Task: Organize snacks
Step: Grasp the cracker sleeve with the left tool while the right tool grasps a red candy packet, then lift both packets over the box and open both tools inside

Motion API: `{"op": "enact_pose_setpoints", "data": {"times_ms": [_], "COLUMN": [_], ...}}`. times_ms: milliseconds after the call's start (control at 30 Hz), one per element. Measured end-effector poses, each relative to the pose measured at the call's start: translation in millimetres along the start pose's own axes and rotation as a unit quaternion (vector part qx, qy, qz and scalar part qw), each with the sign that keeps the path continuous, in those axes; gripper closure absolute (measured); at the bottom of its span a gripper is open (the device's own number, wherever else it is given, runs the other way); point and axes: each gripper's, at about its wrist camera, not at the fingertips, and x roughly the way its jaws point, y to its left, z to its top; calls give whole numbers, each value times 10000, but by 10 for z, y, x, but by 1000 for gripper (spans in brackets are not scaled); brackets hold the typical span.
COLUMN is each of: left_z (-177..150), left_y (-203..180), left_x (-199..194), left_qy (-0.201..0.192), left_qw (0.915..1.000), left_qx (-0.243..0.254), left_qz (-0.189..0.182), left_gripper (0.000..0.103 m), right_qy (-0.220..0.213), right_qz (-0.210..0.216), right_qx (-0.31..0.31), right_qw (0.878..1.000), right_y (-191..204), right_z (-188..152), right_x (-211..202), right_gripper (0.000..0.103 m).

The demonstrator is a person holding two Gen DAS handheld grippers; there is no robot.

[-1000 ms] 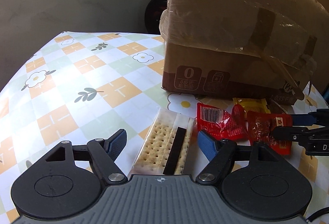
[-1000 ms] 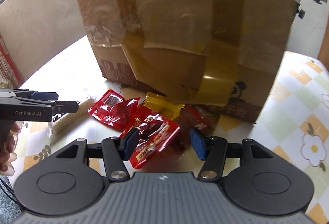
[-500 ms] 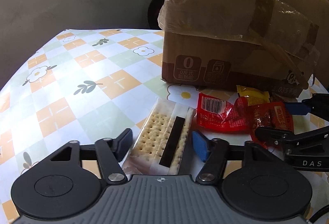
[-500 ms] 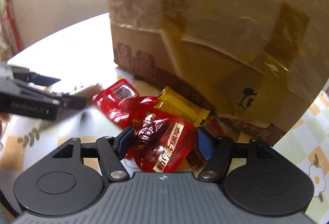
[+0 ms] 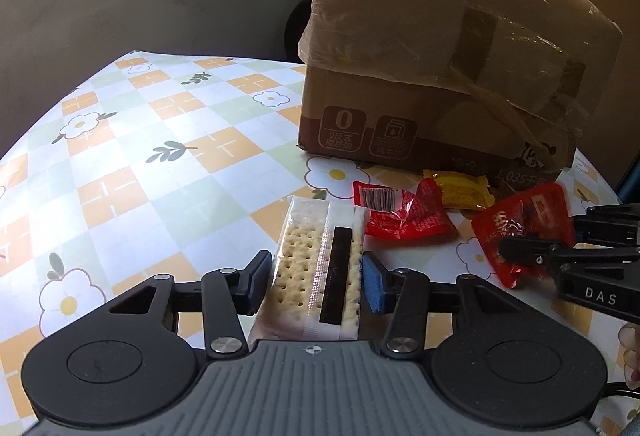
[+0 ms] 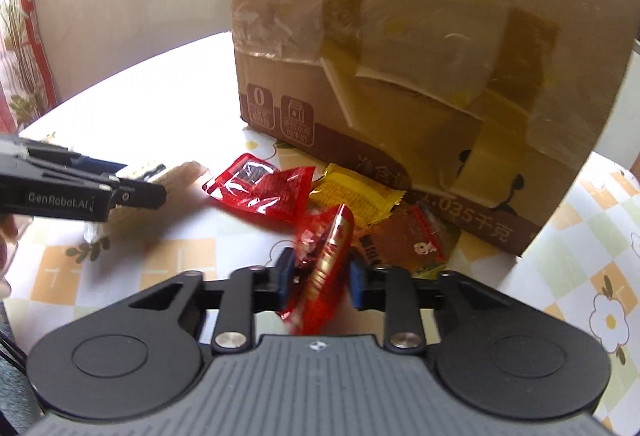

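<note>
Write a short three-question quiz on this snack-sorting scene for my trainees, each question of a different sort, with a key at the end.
1. True or false: the right gripper is shut on a red snack packet.
2. Which item lies between the fingers of the left gripper? A) a yellow packet B) the cracker pack C) a spoon
3. Fill in: the yellow packet lies on the table just in front of the cardboard ____.

Key: 1 true. 2 B; the left jaws are closing around the cracker pack. 3 box.
</note>
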Motion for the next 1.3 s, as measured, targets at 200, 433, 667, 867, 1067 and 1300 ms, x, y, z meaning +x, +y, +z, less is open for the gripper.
{"op": "enact_pose_setpoints", "data": {"times_ms": [200,433,667,867,1067,1300], "left_z": [41,95,406,889,1462,1998], "left_y": [-68,-78,-29,-94,-251,-711], "left_x": [-77,-176,-418,-718,-817,-535], "left_qy": [-173,-352,-849,-1594,-2235,-2376], "left_qw": [9998,9993,9961,9866,9731,9675], "left_qx": [84,135,215,359,482,669], "left_qz": [-37,13,84,-46,-270,-547], "left_gripper": [52,52,52,52,52,52], "right_qy": [-265,-464,-833,-1626,-2171,-2118], "right_qz": [20,199,392,360,13,-447], "right_qx": [252,312,144,-75,-243,187], "right_qw": [9993,9982,9956,9860,9759,9761], "right_y": [-105,-130,-36,-83,-314,-800], "right_z": [74,155,365,850,1358,1684], "right_x": [-169,-354,-594,-944,-1135,-995], "right_gripper": [88,88,88,88,88,88]}}
